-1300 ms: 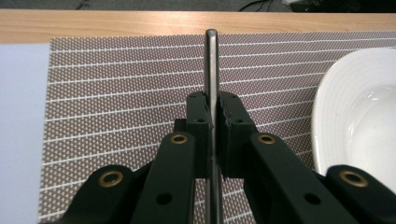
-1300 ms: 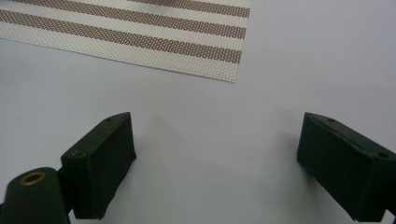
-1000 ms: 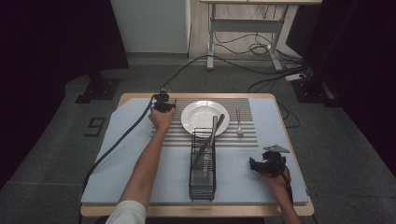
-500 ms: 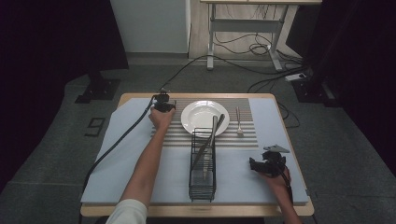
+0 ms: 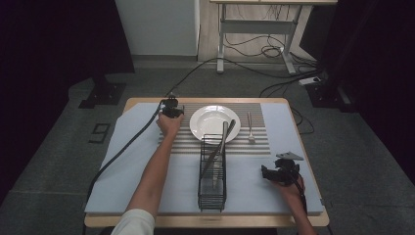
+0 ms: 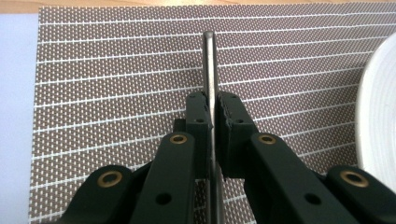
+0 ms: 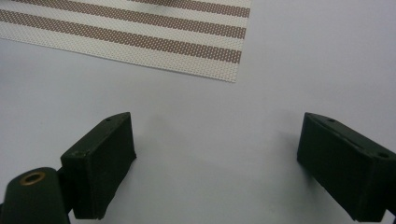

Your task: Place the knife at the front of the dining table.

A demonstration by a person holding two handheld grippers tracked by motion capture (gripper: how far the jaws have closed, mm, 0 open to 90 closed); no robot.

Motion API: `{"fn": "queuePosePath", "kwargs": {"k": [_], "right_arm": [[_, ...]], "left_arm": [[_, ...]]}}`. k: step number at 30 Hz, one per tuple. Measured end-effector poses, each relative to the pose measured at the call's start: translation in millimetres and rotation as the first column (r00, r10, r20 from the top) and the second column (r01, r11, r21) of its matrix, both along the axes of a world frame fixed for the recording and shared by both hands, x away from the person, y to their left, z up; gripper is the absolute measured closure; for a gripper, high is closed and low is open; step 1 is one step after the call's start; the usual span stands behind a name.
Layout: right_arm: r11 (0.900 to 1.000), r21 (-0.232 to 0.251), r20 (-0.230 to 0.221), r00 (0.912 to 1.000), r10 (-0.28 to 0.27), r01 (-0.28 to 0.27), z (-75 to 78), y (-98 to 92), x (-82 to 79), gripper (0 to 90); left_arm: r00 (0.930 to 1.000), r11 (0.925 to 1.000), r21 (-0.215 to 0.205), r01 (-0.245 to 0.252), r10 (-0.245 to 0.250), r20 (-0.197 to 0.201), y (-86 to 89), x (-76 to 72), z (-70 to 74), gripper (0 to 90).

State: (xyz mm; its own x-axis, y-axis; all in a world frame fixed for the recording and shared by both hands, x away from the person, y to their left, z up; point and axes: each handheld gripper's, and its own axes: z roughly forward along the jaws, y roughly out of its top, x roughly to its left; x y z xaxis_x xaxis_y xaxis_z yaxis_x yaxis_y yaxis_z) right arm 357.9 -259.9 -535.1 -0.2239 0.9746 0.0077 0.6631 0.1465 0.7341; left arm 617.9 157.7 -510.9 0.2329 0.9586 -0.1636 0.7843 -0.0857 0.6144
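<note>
The surface (image 5: 128, 105) is wooden, covered by a pale blue cloth (image 5: 122, 161) with a brown-and-white striped woven placemat (image 5: 193, 147) on it. On the placemat sits a round white plate (image 5: 208, 120). Nearer the person than the plate stands a black wire rack (image 5: 212, 176) holding utensils. Right of the plate lies a fork (image 5: 250, 128). Left of the plate, the left hand-held gripper (image 6: 212, 116) pinches a thin metal utensil (image 6: 208, 56) edge-on. The right hand-held gripper (image 7: 215, 158) rests wide apart, empty, over cloth. Nothing has shifted since the earlier frames.
</note>
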Motion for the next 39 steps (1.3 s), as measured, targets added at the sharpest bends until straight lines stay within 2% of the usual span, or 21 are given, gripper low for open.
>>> {"fn": "queuePosePath", "kwargs": {"k": [3,7,23,25,28,33,39], "right_arm": [[1.000,0.000,0.000,1.0000,0.000,0.000,0.0,0.0,0.0,10.8],[1.000,0.000,0.000,1.0000,0.000,0.000,0.0,0.0,0.0,10.8],[1.000,0.001,0.000,1.0000,0.000,0.000,0.0,0.0,0.0,10.8],[1.000,0.002,-0.001,1.0000,-0.001,0.001,0.1,0.1,0.0,10.8],[1.000,0.002,-0.001,1.0000,-0.001,0.001,0.1,0.1,0.0,10.8],[1.000,0.002,-0.001,1.0000,-0.001,0.001,0.1,0.1,0.0,10.7],[1.000,0.000,0.000,1.0000,0.000,0.000,0.0,0.0,0.0,10.8]], "left_arm": [[1.0000,0.9997,0.024,0.004,-0.005,0.004,-3.0,-0.2,0.4,83.8],[1.0000,0.9994,0.033,0.004,-0.004,0.006,-4.8,-0.4,0.3,83.9],[1.0000,0.9993,0.037,0.002,-0.002,0.003,-4.7,0.2,0.5,83.0],[0.9998,0.9984,0.056,-0.005,0.003,0.019,-4.6,0.0,-0.2,81.3],[0.9998,0.9987,0.052,0.000,-0.001,0.018,-4.3,0.2,0.0,79.5],[0.9998,0.9974,0.072,0.000,-0.001,0.021,-1.2,0.3,1.9,73.9],[0.9985,0.9984,0.053,0.017,-0.020,0.051,1.0,-4.0,14.4,68.1]]}}
